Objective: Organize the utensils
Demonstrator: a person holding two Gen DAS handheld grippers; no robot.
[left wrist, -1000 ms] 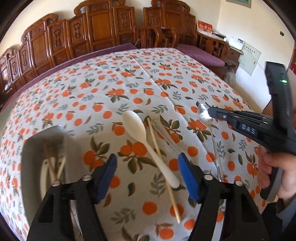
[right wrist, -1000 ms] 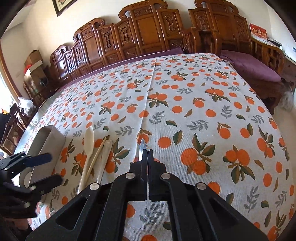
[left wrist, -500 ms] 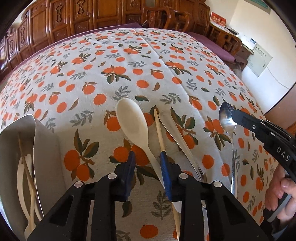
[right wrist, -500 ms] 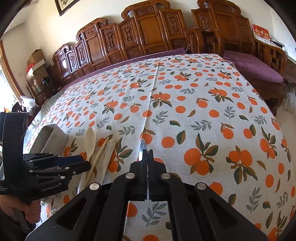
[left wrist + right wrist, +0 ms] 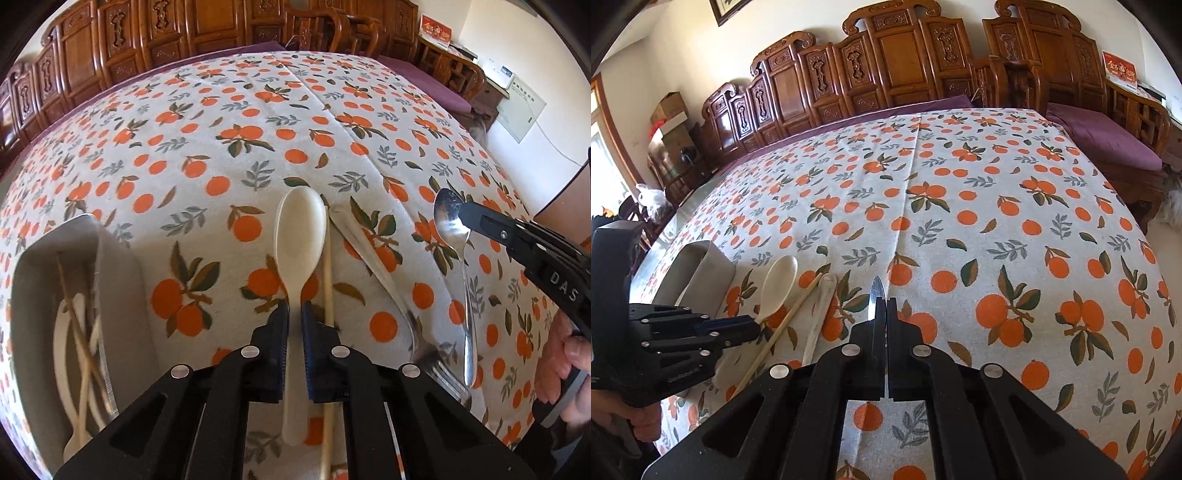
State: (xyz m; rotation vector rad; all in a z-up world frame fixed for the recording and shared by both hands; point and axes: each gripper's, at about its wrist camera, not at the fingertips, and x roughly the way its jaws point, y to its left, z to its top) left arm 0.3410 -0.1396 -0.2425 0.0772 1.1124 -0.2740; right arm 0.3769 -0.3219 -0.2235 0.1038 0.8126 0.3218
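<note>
My left gripper (image 5: 294,314) is shut on the handle of a cream wooden spoon (image 5: 300,236) that lies on the orange-print tablecloth; it also shows in the right wrist view (image 5: 777,282). A single wooden chopstick (image 5: 328,295) and a metal fork (image 5: 373,266) lie just right of it. My right gripper (image 5: 886,301) is shut on a metal spoon (image 5: 452,236), holding it by the bowl with the handle hanging down over the cloth. A grey utensil tray (image 5: 122,295) at the left holds chopsticks and a pale spoon.
The table (image 5: 960,192) is covered by the orange-print cloth. Carved wooden chairs (image 5: 894,70) line its far side. A purple-cushioned bench (image 5: 1108,136) stands at the right. The tray (image 5: 701,269) sits at the table's left edge.
My left gripper came down and closed from wide open onto the wooden spoon's handle. My right gripper has stayed shut on the metal spoon, nearly still.
</note>
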